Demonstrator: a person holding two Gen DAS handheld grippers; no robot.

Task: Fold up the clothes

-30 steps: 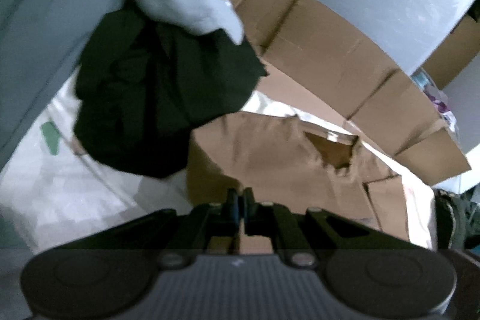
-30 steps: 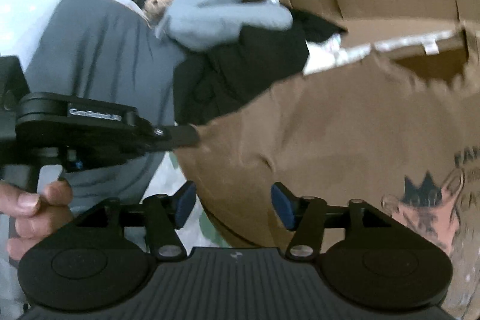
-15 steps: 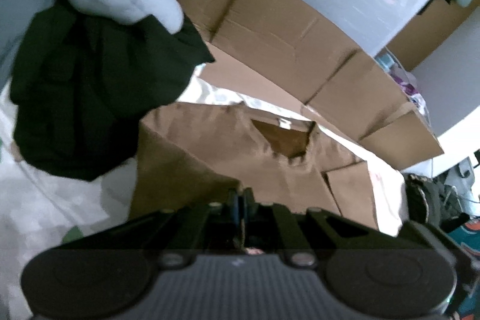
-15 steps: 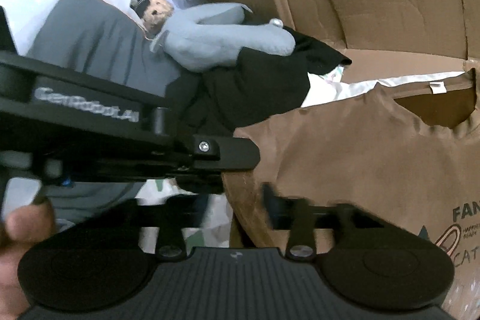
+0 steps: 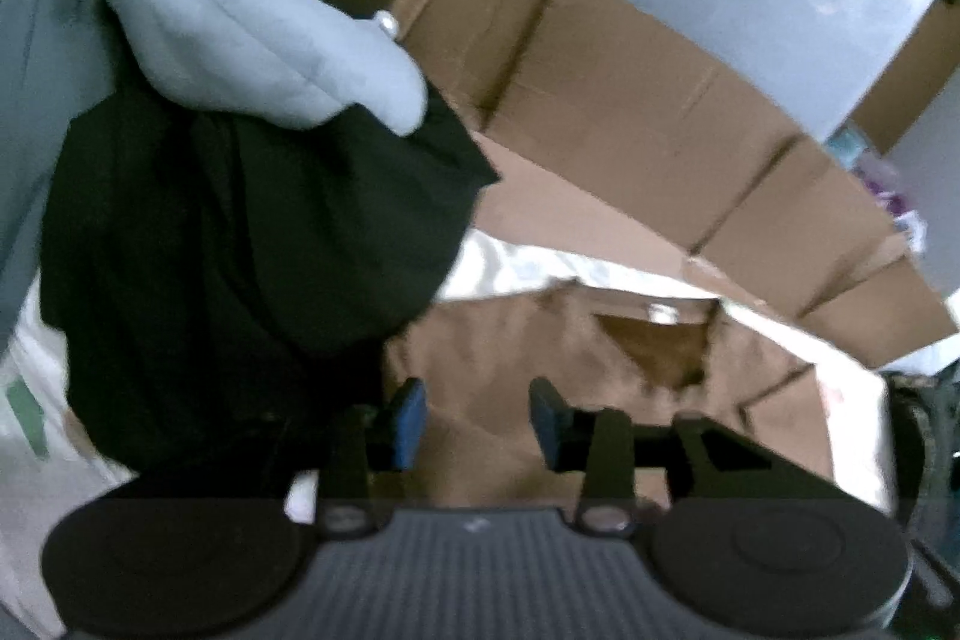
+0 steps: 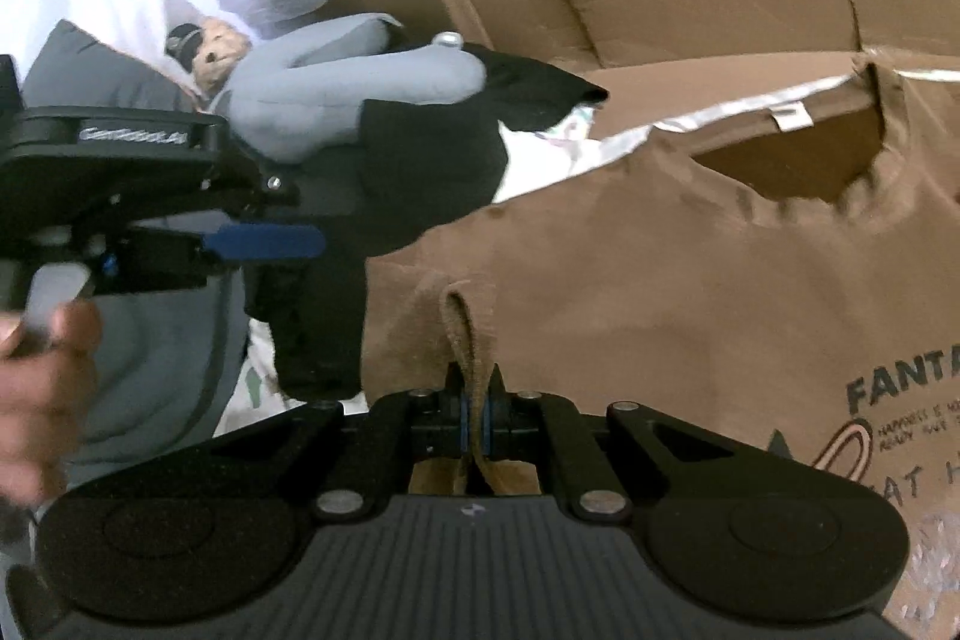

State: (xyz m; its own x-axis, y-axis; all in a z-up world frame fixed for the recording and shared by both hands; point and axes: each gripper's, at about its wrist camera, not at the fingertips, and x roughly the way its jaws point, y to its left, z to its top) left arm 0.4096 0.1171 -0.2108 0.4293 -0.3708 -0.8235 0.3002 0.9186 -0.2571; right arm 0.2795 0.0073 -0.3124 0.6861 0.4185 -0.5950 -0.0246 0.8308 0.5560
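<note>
- The right gripper [image 6: 476,421] is pinching a raised fold of the brown T-shirt [image 6: 690,292].
- The left gripper [image 5: 478,421], fingers just opening and holding nothing, is hovering over the shirt's left part.

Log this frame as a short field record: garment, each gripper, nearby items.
garment: brown T-shirt, spread out with printed side up
right gripper: shut on a pinched fold of the brown T-shirt
left gripper: jaws just opened, apart above the shirt, nothing pressed between them
nearby: black garment under a grey plush toy; cardboard boxes behind
</note>
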